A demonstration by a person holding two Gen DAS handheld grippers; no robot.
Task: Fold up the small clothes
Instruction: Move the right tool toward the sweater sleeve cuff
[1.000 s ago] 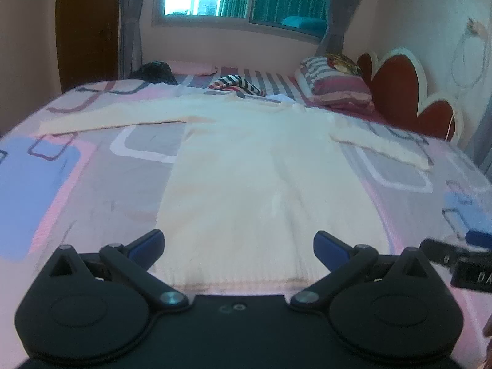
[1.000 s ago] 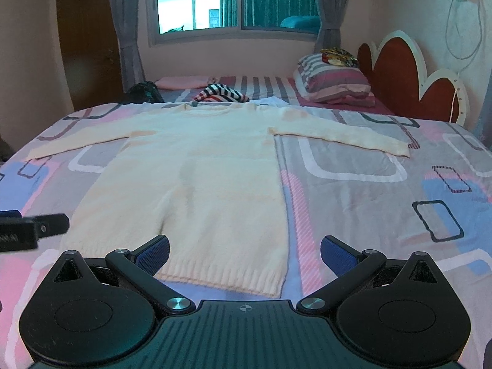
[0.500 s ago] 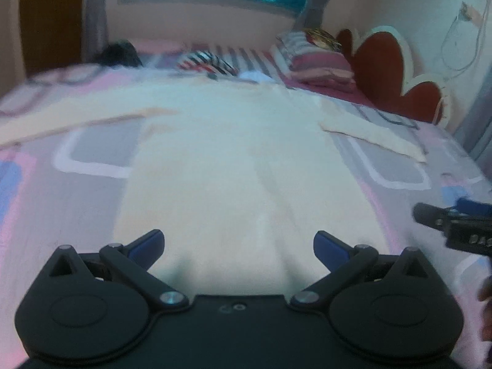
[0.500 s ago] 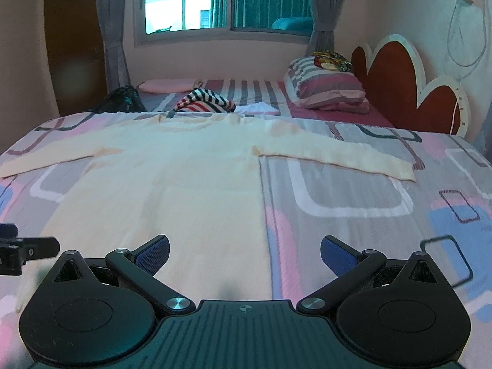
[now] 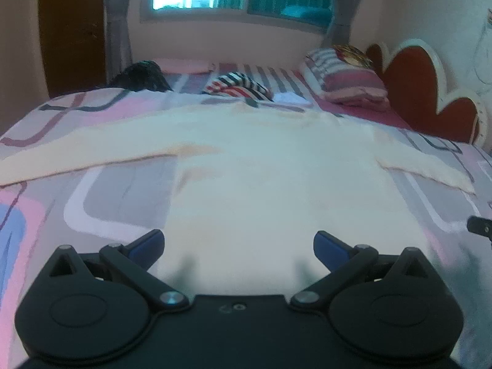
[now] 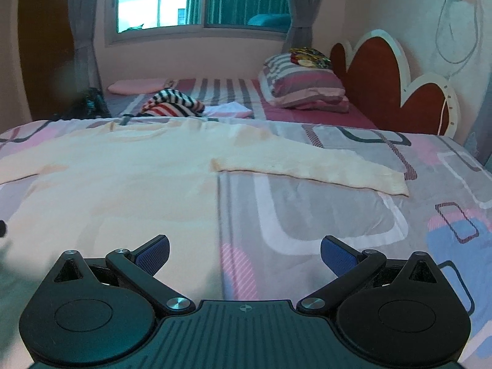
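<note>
Hovering low over the bed (image 6: 353,215), we hold both claws wide apart and empty above a cream sweater (image 5: 261,184) that lies flat on the patterned bedspread, sleeves stretched out to either side. The left claw (image 5: 238,244) sits over the sweater's lower body, with cloth between its blue fingertips (image 5: 147,243). The right claw (image 6: 244,250) straddles the sweater's right side edge, one fingertip over knit and the other over bare bedspread. The right sleeve (image 6: 310,166) runs away from the body toward the red headboard (image 6: 393,92). Beyond the sweater's collar we see a striped garment (image 6: 172,106) and a striped pillow (image 6: 303,87).

No fold has begun, as we judge it. The risk from here is uneven grips: a claw closing beside the edge could pinch bedspread along with knit, dragging the cover and skewing the sweater. Lifting one side sooner than the other could also bunch the soft knit into creases.
</note>
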